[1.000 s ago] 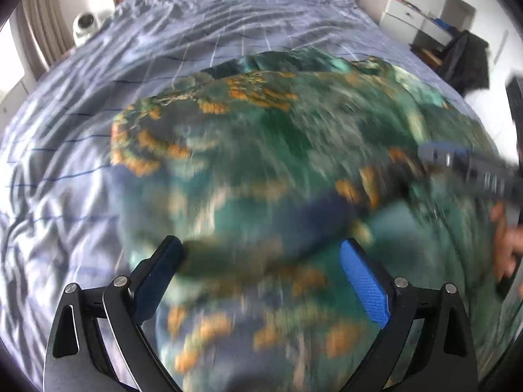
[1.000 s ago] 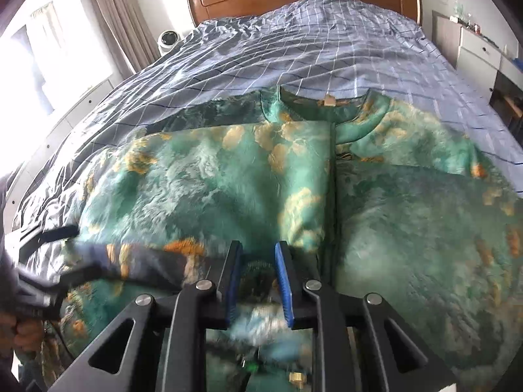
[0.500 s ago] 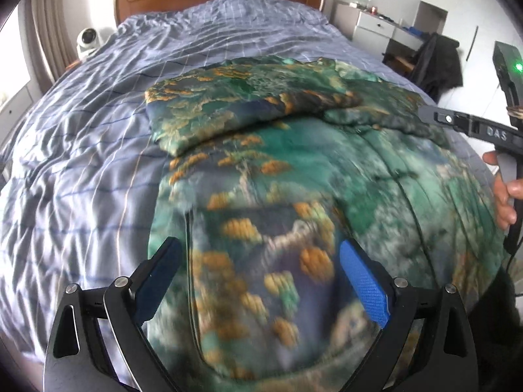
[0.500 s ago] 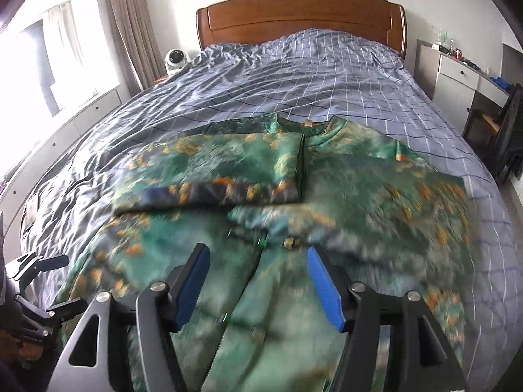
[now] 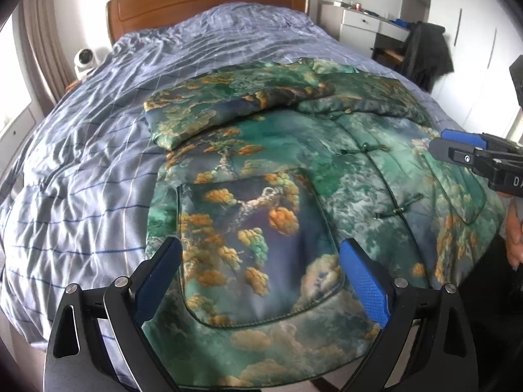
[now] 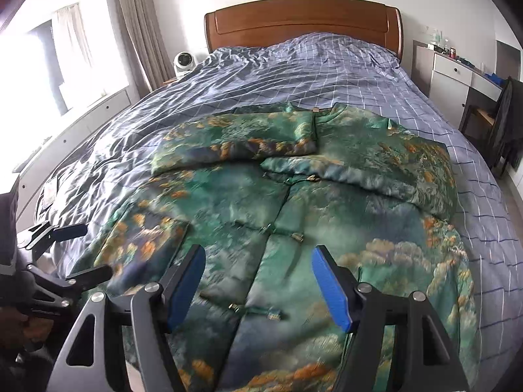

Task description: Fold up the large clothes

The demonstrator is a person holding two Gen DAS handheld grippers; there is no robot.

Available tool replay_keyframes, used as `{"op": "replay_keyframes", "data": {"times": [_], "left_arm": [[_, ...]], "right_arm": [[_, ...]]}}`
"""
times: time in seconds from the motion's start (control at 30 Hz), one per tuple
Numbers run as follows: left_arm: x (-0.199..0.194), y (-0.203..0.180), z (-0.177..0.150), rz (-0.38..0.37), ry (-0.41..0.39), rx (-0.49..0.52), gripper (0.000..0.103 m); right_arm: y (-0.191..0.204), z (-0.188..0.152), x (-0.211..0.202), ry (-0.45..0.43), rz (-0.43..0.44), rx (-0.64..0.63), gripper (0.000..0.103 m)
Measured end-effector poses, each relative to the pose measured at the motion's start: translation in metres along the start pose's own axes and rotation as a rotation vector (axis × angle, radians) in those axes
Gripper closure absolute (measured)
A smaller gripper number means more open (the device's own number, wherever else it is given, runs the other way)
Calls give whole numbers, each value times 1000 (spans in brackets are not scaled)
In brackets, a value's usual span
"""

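- Nearest me, the left gripper (image 5: pixel 260 277) hovers over the hem corner with the big patch pocket (image 5: pixel 255 245), jaws spread wide and holding nothing.
- The right gripper (image 6: pixel 258 287) hangs over the front closure near the hem, jaws likewise wide apart and empty.
- One jacket (image 6: pixel 294 212), green with orange clusters, lies face up on the bed (image 6: pixel 294 72), hem near, collar far.
- Two sleeves, both already laid across the chest: the left sleeve (image 5: pixel 209 114) sits flat, the right sleeve (image 6: pixel 359 176) lies slanted just below it.
- I count three frog fastenings (image 6: pixel 297 236) showing down the front, and two patch pockets, one on each side near the hem.
- My guess at the step: sleeves are in, and the body fold is next.
- That would call for both grippers to drop to the hem, pinch one corner each, and carry it up toward the collar together so the padded cloth does not skew.
- Farther off: one wooden headboard (image 6: pixel 300 19), one small white fan (image 6: pixel 184 62) at the far left, and a white dresser (image 6: pixel 457 78) at the far right.
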State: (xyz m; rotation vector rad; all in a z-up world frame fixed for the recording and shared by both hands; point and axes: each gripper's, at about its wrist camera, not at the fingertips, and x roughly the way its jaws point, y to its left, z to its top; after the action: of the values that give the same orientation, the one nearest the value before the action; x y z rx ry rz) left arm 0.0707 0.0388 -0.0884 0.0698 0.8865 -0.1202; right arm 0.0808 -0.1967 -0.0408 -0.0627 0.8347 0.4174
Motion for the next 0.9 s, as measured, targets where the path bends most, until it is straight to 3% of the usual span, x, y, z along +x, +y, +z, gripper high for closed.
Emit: {"op": "replay_keyframes", "data": {"times": [0.37, 0.9], "left_arm": [[-14, 2, -4, 17, -18, -9, 6], [-14, 11, -8, 39, -2, -24, 6]], "right_arm": [[9, -6, -16, -35, 11, 0, 34], [18, -10, -13, -14, 3, -10, 34]]}}
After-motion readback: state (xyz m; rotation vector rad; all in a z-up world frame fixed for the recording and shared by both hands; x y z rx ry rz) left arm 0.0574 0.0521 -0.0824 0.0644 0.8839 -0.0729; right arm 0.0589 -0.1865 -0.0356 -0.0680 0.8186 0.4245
